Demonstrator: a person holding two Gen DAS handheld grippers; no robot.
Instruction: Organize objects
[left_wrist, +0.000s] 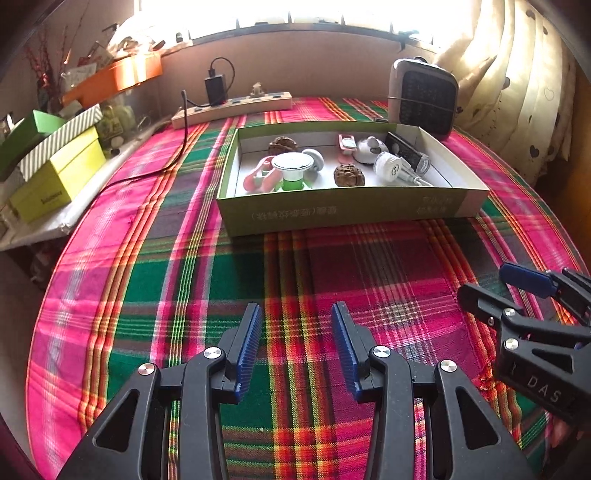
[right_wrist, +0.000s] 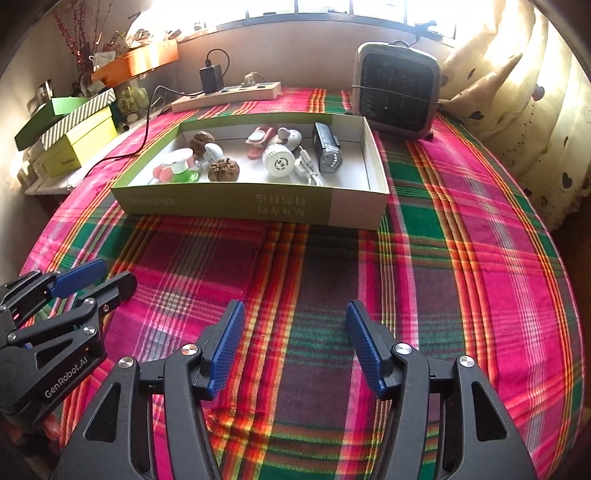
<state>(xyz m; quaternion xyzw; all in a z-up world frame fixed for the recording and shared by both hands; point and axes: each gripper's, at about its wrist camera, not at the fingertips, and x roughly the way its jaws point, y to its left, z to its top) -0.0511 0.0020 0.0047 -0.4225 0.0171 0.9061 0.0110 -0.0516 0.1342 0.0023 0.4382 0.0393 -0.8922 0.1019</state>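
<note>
A table covered by a pink, green and red plaid cloth is seen from both wrist cameras. The left gripper is held above bare cloth at the 6 o'clock edge of the left wrist view; its jaws are parted and nothing is grasped between the blue ribbed pads. The right gripper is likewise held over bare cloth at 6 o'clock in the right wrist view, jaws released and empty. Each gripper is visible to the other camera: the right one at 3 o'clock in the left view, the left one at 9 o'clock in the right view. A shallow green-sided cardboard box is located on the cloth at 12 o'clock, well apart from both grippers. The following items are contained in it: two walnuts, a white round cap on a green base, a pink and red piece, a white round plug with cable, a black rectangular device, a pink clip-like item and a small white mushroom-shaped part. Beyond the box, a power strip with a black charger is positioned at 11 o'clock, and a small heater at 1 o'clock. Stacked boxes are situated at 10 o'clock, off the table.
</note>
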